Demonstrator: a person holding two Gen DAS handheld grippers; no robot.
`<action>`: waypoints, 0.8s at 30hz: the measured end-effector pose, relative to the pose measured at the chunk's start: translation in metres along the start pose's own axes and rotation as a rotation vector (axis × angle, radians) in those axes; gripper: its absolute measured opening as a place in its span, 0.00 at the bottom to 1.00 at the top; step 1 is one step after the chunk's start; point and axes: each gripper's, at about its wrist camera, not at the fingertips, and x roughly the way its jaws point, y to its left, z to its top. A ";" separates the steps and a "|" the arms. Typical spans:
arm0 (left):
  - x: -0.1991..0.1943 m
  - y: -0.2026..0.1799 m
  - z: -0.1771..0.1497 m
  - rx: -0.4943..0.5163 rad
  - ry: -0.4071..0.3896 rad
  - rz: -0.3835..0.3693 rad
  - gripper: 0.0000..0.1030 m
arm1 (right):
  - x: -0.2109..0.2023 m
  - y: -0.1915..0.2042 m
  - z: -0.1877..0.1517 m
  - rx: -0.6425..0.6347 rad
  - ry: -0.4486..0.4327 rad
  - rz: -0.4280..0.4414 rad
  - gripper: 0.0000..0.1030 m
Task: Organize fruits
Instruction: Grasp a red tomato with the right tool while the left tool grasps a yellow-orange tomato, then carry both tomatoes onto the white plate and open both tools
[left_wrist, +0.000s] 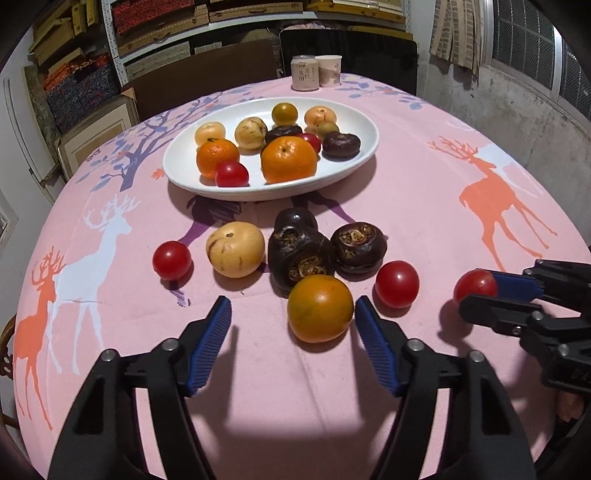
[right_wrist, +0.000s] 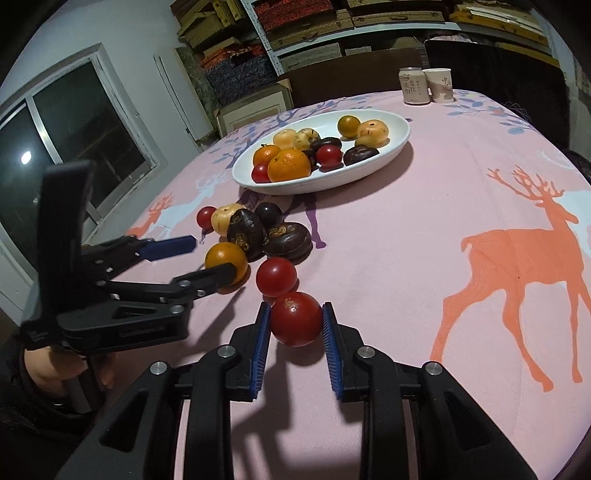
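A white oval plate (left_wrist: 184, 162) holds several fruits: oranges, tomatoes, pale and dark ones. On the pink cloth in front lie an orange (left_wrist: 320, 308), two dark fruits (left_wrist: 299, 251), a pale fruit (left_wrist: 235, 254) and tomatoes (left_wrist: 172, 260) (left_wrist: 397, 283). My left gripper (left_wrist: 293, 314) is open with the orange between its fingers, close to the right one. My right gripper (right_wrist: 295, 319) is shut on a red tomato (right_wrist: 295, 318), low over the cloth; it also shows in the left wrist view (left_wrist: 474, 286). The plate shows in the right wrist view too (right_wrist: 400, 138).
A can (left_wrist: 305, 73) and a paper cup (left_wrist: 329, 70) stand at the table's far edge. A dark chair back (left_wrist: 369, 55) is behind them. Shelves with boxes fill the back wall. A second tomato (right_wrist: 276, 277) lies just beyond the held one.
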 end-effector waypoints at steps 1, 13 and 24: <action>0.003 -0.002 0.000 0.007 0.008 0.000 0.58 | 0.000 0.001 0.000 -0.006 0.001 0.004 0.27; -0.008 -0.013 -0.005 0.014 -0.032 -0.025 0.35 | -0.004 -0.002 -0.001 0.006 -0.009 0.039 0.27; -0.047 0.015 -0.007 -0.044 -0.107 -0.067 0.35 | -0.004 -0.001 0.003 0.010 0.008 0.030 0.27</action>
